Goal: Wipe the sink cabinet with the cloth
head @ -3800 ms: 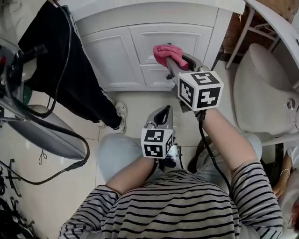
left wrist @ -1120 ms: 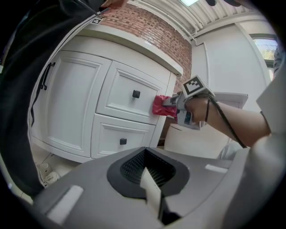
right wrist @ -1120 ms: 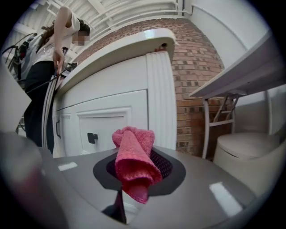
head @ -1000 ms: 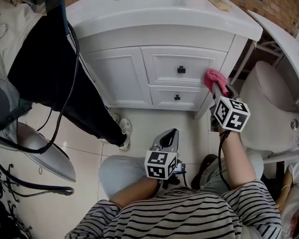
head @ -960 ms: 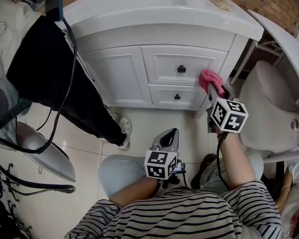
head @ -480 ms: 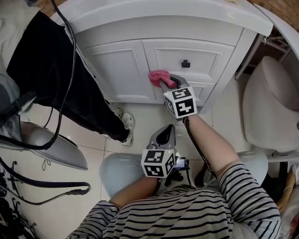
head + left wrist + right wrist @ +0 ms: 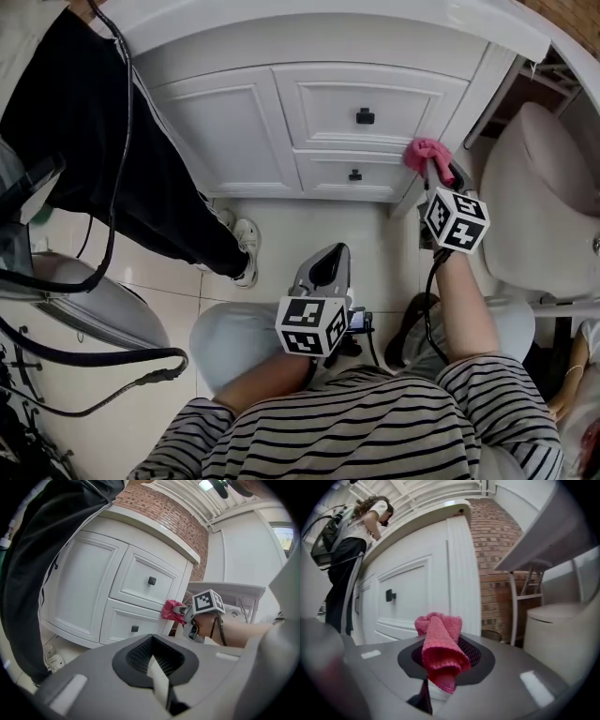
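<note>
My right gripper (image 7: 436,172) is clamped on the pink cloth (image 7: 424,151). In the right gripper view the cloth (image 7: 439,644) is bunched up between the jaws and sticks out past them in a folded lump. In the head view it sits right of centre, up against the right corner post of the white sink cabinet (image 7: 234,122), level with the lower of the 2 drawers. From the left gripper view the cloth (image 7: 172,611) looks pressed to that corner edge, but I can't tell for sure that it touches.

The upper drawer's dark knob (image 7: 365,116) is above and to the left of the cloth, and the lower drawer's knob (image 7: 355,175) is just left of it. The 1 cabinet door fills the panel further left.

My left gripper (image 7: 321,265) hangs low in the centre of the head view, above my knee and well apart from the cabinet, nose pointing toward it. Its own view shows the jaws pressed together with nothing between them.

Upper left, a person in black trousers (image 7: 122,159) stands close to the cabinet, 1 white sneaker (image 7: 246,246) on the tile floor. At the right edge is what looks like a white toilet (image 7: 534,206), and behind it a brick wall (image 7: 497,573).
</note>
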`<state>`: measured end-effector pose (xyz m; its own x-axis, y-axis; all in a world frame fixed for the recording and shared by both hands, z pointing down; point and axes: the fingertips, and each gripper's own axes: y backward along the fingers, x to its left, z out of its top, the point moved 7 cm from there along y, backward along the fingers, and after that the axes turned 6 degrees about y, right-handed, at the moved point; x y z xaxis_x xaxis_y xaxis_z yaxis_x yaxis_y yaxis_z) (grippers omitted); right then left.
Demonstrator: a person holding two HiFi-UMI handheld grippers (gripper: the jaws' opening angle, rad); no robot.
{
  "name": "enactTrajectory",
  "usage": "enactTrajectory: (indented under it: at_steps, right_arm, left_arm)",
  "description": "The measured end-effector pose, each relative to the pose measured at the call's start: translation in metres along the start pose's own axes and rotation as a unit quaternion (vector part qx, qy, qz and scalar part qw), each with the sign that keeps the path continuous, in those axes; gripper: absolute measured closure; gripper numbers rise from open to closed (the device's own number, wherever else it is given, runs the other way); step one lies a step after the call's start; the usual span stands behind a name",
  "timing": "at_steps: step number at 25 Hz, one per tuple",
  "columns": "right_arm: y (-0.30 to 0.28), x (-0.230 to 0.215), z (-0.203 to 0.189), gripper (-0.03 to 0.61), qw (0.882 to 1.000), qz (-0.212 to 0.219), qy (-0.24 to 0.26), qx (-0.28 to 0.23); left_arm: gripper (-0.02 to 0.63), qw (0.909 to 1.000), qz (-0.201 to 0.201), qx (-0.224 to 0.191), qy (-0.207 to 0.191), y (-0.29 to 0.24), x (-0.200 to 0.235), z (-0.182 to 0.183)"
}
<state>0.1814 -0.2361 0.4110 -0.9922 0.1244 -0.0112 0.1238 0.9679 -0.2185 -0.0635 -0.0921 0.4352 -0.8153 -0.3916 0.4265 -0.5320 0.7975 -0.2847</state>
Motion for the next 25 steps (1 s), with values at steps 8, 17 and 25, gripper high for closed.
enactTrajectory:
  at_steps: [8, 17, 25]
  right_arm:
    - [-0.020, 0.112, -0.027, 0.488, 0.985, 0.170, -0.008, -0.002]
    - [-0.084, 0.201, -0.058, 0.488, 0.961, 0.250, 0.113, 0.022]
    - [-0.055, 0.100, -0.072, 0.487, 0.988, 0.140, 0.052, 0.034]
  left_arm:
    - [0.620, 0.9995, 0.021, -0.014, 0.019, 0.003, 0.010, 0.005]
    - [0.620, 0.9988, 0.030, -0.013, 0.035, 0.005, 0.017, 0.005]
    - [0.621, 0.9992, 0.016, -0.007, 0.037, 0.000, 0.015, 0.002]
